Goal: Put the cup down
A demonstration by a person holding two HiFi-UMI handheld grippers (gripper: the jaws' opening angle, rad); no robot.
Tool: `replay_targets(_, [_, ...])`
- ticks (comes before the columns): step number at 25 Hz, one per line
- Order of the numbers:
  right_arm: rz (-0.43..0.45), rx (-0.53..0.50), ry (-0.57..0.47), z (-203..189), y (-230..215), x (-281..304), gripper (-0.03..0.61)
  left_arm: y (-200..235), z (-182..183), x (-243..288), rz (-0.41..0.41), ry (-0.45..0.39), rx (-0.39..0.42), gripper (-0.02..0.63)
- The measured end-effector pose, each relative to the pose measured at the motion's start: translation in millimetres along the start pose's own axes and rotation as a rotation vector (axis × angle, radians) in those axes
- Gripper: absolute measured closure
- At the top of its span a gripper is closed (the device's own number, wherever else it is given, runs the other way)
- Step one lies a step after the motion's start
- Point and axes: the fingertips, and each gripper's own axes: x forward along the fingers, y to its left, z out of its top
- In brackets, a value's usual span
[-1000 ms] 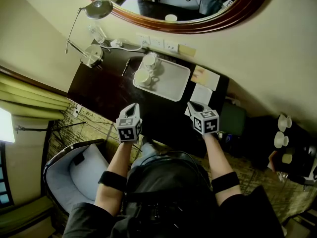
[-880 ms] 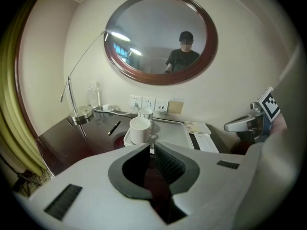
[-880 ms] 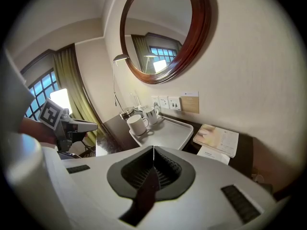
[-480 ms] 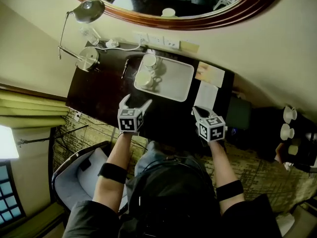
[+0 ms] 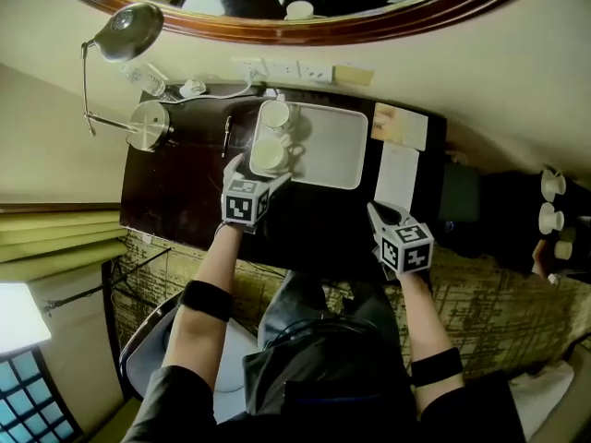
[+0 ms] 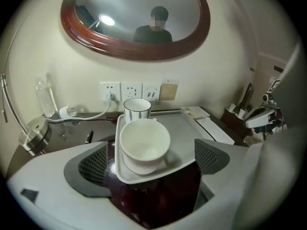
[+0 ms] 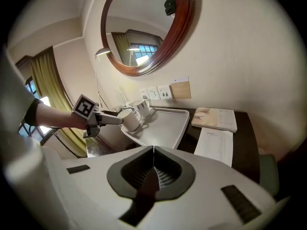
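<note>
Short of the tray's [image 5: 332,146] right end, the right gripper's [image 5: 377,212] jaws are pressed together, empty. The left gripper's [image 5: 257,171] jaws, just opened wide, flank the white cup [image 6: 144,145] on the tray's near corner without pressing it. A striped cup [image 6: 137,110] stands just behind it on the tray.

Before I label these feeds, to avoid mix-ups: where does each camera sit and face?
Head view: on the head, steeply down at the desk; left gripper, right gripper and forearms show.
Left gripper view: on that gripper, toward the mirror; its fingers, just opened, grip nothing, near cup ahead.
Right gripper view: on that gripper, across the desk; shut fingers, the person's left forearm.
Shared: tray and near cup, in all three.
</note>
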Motion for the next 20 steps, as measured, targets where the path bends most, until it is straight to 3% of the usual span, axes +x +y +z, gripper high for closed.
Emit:
replay_targets(12, [-0.051,0.064,-0.021,-19.8,1.3,19.7,0.56,4.4,-3.6,43.7,-0.087,0.056,0.127,0.058])
replay_targets(16, [-0.059,0.087,-0.012,-35.3,2.1,17.6,0.56,5.9,-1.3,45.8,-0.074,0.033,0.162,0.185])
replay_targets(20, [-0.064,0.11,-0.003,-42.4,3.0,11.8,0.56,9.3,-0.3,47.2,-0.074,0.025,0.186,0.192])
